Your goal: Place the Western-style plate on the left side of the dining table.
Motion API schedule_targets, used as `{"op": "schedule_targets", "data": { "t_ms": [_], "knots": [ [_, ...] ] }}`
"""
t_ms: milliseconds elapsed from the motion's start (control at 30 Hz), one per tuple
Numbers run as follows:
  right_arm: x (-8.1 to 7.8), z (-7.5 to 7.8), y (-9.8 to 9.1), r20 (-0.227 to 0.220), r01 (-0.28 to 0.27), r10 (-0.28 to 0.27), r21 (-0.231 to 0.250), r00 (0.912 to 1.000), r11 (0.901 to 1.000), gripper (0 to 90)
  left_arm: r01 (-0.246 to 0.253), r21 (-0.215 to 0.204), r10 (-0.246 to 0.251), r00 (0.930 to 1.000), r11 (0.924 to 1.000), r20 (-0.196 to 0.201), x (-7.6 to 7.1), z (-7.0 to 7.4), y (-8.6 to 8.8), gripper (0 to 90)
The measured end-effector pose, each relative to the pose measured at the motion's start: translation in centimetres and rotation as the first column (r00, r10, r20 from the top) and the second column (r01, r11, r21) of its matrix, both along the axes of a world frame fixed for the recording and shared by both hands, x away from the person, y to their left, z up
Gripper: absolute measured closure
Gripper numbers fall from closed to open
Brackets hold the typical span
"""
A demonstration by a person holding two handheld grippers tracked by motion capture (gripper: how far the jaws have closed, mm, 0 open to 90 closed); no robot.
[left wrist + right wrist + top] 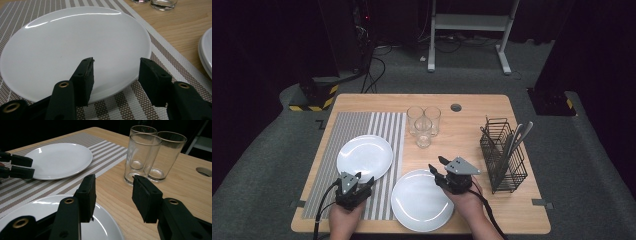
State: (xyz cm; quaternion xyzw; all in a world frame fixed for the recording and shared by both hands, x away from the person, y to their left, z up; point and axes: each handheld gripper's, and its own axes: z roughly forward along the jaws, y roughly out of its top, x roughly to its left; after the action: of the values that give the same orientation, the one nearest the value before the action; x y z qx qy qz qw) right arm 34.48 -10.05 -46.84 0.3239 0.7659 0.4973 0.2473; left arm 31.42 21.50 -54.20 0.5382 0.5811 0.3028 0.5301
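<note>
Left gripper view: the left gripper [116, 72] stands open and empty at the near rim of the plate [75, 47] on the striped mat [160, 53], closer than the right gripper [441, 167].

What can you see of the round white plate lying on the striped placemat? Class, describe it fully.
The round white plate looks like glossy glazed ceramic, with a shallow raised rim catching light streaks. It is empty and clean, lying flat and upright on the grey-and-white striped placemat, at the table's left. The left gripper stands at its near edge with jaws apart, one jaw over the rim; whether it touches cannot be told. Nothing else rests on it.
</note>
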Motion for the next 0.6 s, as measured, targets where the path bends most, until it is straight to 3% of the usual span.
{"op": "schedule_targets", "data": {
  "t_ms": [433, 600],
  "knots": [
    [0.1, 0.8, -1.0, 0.018, 0.021, -0.021, 0.027, 0.9996, 0.9994, 54.1, 0.001, 0.005, -0.001, 1.0000, 1.0000, 0.000, 0.0, 0.0, -0.1, 46.1],
    [0.0, 1.2, -1.1, 0.048, 0.035, -0.035, 0.010, 0.9982, 0.9993, 54.5, -0.001, -0.002, 0.001, 1.0000, 1.0000, 0.000, 0.0, 0.0, 0.0, 46.1]
  ]
}}
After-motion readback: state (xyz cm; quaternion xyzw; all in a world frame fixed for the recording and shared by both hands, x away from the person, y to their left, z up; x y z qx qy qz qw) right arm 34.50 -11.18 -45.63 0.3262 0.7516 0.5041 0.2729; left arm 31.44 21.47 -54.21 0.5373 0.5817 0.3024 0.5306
